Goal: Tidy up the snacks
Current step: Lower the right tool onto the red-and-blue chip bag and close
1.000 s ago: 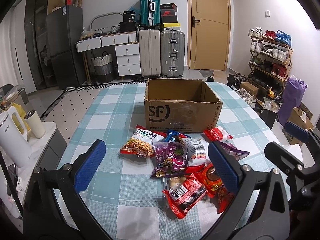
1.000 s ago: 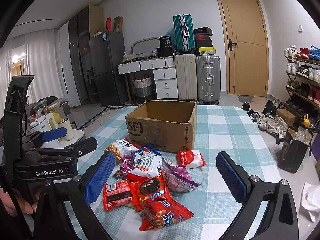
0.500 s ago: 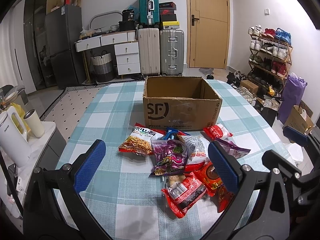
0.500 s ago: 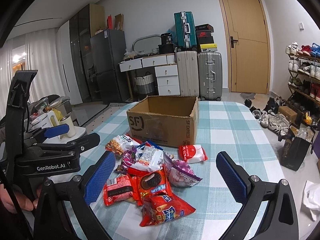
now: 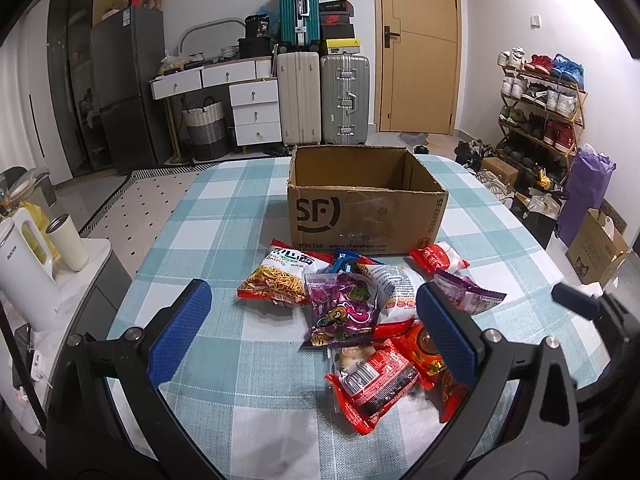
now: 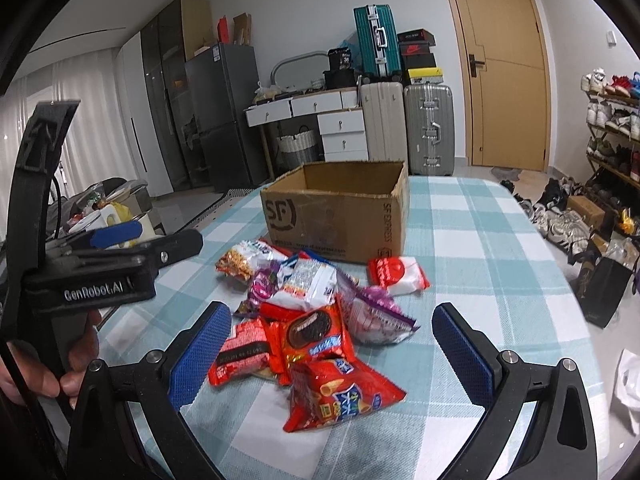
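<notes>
An empty brown cardboard box [image 5: 366,204] [image 6: 340,216] stands open-topped on the checked table. A heap of snack packets lies in front of it: a noodle packet [image 5: 280,276], a purple packet [image 5: 344,312], a red packet [image 5: 376,384], a red cookie packet [image 6: 316,336] and a red cracker packet [image 6: 340,396]. My left gripper [image 5: 312,332] hovers open over the near side of the heap, holding nothing. Open and empty too, my right gripper [image 6: 332,352] hangs above the red packets. The left gripper's body [image 6: 100,276] shows in the right wrist view, held by a hand [image 6: 76,360].
The table [image 5: 224,216] carries a teal and white checked cloth. A white kettle [image 5: 24,272] and a cup [image 5: 68,242] stand on a side unit to the left. Suitcases [image 5: 320,96], drawers and a door lie behind; a shoe rack [image 5: 540,112] and bags stand at the right.
Both grippers have crept slightly forward and lower toward the snack heap, so box and packets look a little larger. Both stay open; nothing was picked up.
</notes>
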A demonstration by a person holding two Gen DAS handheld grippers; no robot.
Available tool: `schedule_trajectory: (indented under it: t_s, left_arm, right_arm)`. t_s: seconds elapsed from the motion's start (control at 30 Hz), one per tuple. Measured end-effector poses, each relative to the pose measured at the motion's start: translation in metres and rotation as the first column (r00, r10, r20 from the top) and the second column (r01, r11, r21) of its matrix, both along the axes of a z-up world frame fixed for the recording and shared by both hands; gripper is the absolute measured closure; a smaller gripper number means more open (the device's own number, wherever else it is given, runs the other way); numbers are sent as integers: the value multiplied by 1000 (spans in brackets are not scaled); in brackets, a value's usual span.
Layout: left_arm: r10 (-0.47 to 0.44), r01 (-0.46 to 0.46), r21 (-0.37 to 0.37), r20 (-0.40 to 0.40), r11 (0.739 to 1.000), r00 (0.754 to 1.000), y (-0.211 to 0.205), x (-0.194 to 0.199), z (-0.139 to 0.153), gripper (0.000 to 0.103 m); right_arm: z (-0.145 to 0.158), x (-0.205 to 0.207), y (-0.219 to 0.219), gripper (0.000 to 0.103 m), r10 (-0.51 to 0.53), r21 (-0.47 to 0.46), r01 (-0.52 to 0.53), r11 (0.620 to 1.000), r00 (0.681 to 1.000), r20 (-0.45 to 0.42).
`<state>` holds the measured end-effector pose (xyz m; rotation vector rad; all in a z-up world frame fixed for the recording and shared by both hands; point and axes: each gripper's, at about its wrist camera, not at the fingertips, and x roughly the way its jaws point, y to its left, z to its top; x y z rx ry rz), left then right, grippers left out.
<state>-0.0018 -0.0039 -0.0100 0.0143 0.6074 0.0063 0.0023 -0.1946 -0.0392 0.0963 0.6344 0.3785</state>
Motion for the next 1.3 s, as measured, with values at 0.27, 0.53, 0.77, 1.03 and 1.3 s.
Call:
schedule_trajectory:
  t_s: [0.27, 0.53, 0.77, 1.03, 1.3]
  left_arm:
    - [-5, 5, 3, -3, 1000, 1000, 0, 1, -5, 1]
    - [-7, 7, 4, -14, 1000, 1000, 2, 5, -14, 1]
    - [-7, 7, 9, -30, 1000, 1000, 3, 11, -19, 1]
    - [-3, 3, 10, -37, 1000, 999, 3, 12, -20, 1]
    - [20, -20, 7, -55, 1000, 998, 14, 14, -27, 1]
  right_arm:
    - [-26, 6, 1, 0, 24, 0, -24, 1000, 998, -54]
    - [-51, 15, 1, 1, 39, 4, -39, 999, 992, -123]
    - [-67, 24, 3, 10, 59, 5, -59, 998, 984, -169]
    - [-80, 27, 10, 36, 80, -12, -84, 996, 974, -210]
    - [-81, 25, 8, 61, 113, 10, -114, 993, 971, -209]
